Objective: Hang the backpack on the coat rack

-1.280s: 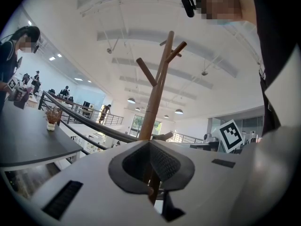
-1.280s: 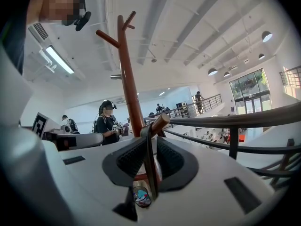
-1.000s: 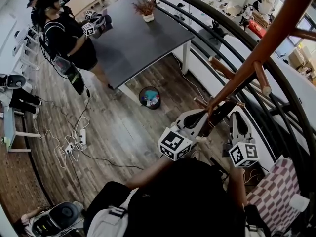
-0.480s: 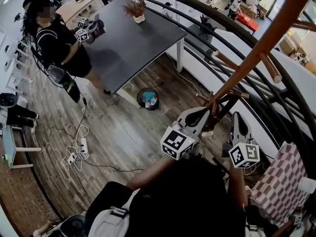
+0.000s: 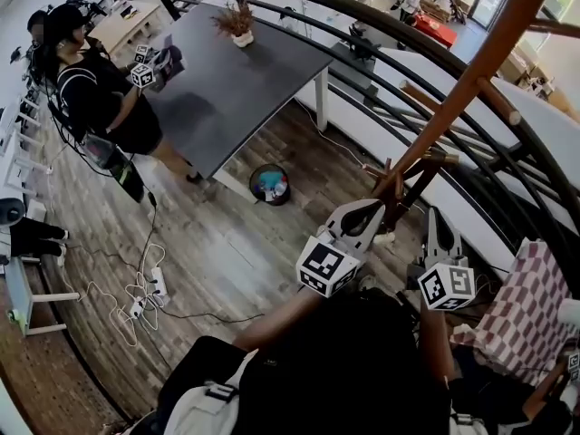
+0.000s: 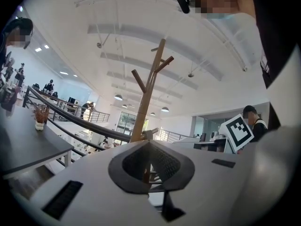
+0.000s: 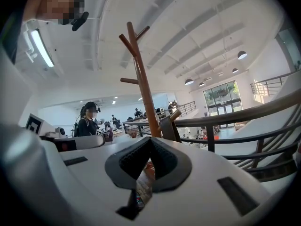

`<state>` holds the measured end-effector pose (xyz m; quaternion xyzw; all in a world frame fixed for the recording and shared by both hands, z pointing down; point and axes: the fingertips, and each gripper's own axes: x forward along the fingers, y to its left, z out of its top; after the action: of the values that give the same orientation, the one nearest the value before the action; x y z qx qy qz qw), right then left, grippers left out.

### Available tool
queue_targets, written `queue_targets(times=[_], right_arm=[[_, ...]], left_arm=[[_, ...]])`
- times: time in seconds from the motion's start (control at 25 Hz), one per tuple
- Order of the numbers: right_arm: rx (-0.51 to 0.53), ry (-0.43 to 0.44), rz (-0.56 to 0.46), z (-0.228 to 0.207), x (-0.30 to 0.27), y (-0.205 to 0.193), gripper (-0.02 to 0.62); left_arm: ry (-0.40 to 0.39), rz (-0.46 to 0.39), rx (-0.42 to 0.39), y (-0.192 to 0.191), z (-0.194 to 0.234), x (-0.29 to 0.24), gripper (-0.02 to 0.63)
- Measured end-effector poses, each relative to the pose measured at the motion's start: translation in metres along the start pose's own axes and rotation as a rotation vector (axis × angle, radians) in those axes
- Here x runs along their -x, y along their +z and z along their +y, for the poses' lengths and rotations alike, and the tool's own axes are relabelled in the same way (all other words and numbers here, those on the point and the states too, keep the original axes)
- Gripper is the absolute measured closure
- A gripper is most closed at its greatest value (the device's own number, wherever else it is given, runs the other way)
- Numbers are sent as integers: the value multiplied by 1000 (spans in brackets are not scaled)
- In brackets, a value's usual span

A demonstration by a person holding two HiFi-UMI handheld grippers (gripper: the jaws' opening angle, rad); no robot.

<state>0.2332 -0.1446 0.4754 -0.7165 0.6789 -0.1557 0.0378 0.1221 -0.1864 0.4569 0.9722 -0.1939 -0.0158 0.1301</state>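
Note:
A brown wooden coat rack (image 5: 471, 89) slants from the top right of the head view down to its lower pegs (image 5: 391, 187). My left gripper (image 5: 379, 208) points at those pegs, almost touching them, and its jaws are shut with nothing in them. My right gripper (image 5: 430, 214) stands just to the right of the pole, also shut and empty. The pole (image 6: 149, 86) rises straight ahead in the left gripper view, and the rack (image 7: 141, 79) also stands ahead in the right gripper view. A black bulk with a grey buckled strap (image 5: 210, 397) fills the bottom; whether it is the backpack is unclear.
A curved black railing (image 5: 381, 34) runs behind the rack. A dark table (image 5: 236, 80) with a potted plant stands far left, a small bin (image 5: 270, 184) beside its leg. Another person (image 5: 100, 89) holds grippers there. Cables (image 5: 145, 288) lie on the floor. A chequered cloth (image 5: 526, 306) sits right.
The head view has swung, so the table and the other person sit further up and left. Both grippers stay shut by the rack's lower pegs, hardly moved.

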Motion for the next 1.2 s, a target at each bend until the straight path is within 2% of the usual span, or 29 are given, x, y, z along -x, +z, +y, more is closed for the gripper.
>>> queue_targets(times=[0.4,0.88,1.2], right_arm=[[14,13,-21,18,26,5,581],[22,79,-35,37,90,-13,581],[-6,74,-43,40,137,-21,581]], left_arm=[[-1,-12,-4,0,-15,17,598],[51,6,-6,-16,-67,61,598],[91,33,-15,-25,-105,93,598]])
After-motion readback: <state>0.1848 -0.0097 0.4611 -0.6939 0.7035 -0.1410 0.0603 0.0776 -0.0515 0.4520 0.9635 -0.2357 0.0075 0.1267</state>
